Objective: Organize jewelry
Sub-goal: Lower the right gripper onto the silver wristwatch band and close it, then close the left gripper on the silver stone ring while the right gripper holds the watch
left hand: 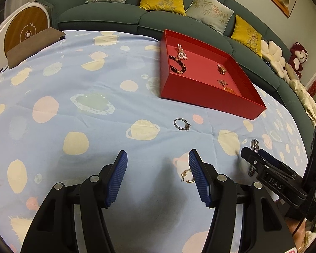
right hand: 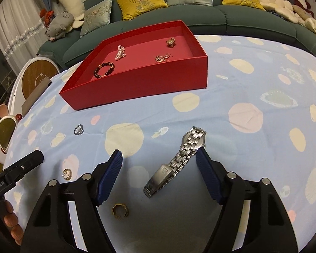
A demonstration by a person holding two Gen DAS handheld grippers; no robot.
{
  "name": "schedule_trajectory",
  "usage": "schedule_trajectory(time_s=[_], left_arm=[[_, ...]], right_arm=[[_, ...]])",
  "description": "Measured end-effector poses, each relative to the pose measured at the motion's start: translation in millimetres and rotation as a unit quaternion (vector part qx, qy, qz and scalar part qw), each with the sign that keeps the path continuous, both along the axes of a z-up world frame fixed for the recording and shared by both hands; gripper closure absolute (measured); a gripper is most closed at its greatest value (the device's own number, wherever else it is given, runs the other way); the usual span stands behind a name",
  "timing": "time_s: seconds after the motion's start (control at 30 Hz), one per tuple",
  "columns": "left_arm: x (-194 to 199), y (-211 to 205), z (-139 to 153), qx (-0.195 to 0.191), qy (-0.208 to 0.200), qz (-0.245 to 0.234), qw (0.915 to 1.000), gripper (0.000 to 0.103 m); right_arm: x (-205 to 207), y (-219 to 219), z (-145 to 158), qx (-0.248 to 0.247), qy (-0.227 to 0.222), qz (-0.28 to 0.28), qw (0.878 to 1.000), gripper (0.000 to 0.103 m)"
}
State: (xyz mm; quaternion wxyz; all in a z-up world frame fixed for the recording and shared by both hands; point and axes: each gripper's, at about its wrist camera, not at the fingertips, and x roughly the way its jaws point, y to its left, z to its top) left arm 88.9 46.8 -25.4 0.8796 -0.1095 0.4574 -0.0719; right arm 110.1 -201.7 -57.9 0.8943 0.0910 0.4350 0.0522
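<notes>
Blue spotted cloth (right hand: 252, 80) covers the table and fills most of both views; green sofa with cushions along the top edge. Red tray (right hand: 137, 80) sits upper centre in the right wrist view, upper right in the left wrist view, already holding a dark bead bracelet (right hand: 104, 70), a pink bead strand (right hand: 120, 52) and a few small gold pieces.

Right claw (right hand: 159, 170) is spread, nothing pinched. The silver watch (right hand: 177, 160) lies flat on the cloth between its fingers, apart from the left pad, with the right pad just beside the band near the dial. Long axis runs diagonal, dial at upper right, clasp at lower left, so it is skewed to the closing line. Judgement: the right hand takes the watch next; pads would bite across the band near the middle.

Left claw (left hand: 158, 175) is spread and empty too. A gold earring (left hand: 187, 176) lies just inside its right pad, partly hidden by it. A second gold earring (right hand: 120, 210) lies low centre in the right view. A silver ring (left hand: 182, 124) lies further up, between claws and tray, nearer the left hand.
</notes>
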Motion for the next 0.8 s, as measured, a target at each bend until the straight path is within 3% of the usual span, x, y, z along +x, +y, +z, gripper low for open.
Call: schedule_trajectory(time_s=[0.13,0.2,0.3,0.53,0.8], left_arm=[[5.1,-5.6,-1.4,0.0,0.003,0.0,1.0,0.045],[6.6,-7.7,-1.9,0.001,0.003,0.0,1.0,0.045],[10.4,-11.1,-4.9,0.002,0.007,0.0,1.0,0.045],[22.7,-24.6,-13.3,0.01,0.011,-0.002,0.9999,0.045],[33.9,-37.6,-18.2,0.016,0.012,0.001,0.9998,0.045]], right_arm=[[8.2,5.7,-2.2,-0.045,-0.011,0.002,0.999,0.054],[9.7,2.1,-1.3,-0.045,-0.012,-0.002,0.999,0.074],[11.1,-7.4,-1.3,-0.041,-0.01,-0.008,0.999,0.087],[8.7,-17.3,0.6,-0.023,-0.008,-0.002,1.0,0.094],[13.4,-24.7,1.9,-0.004,0.001,0.004,1.0,0.09]])
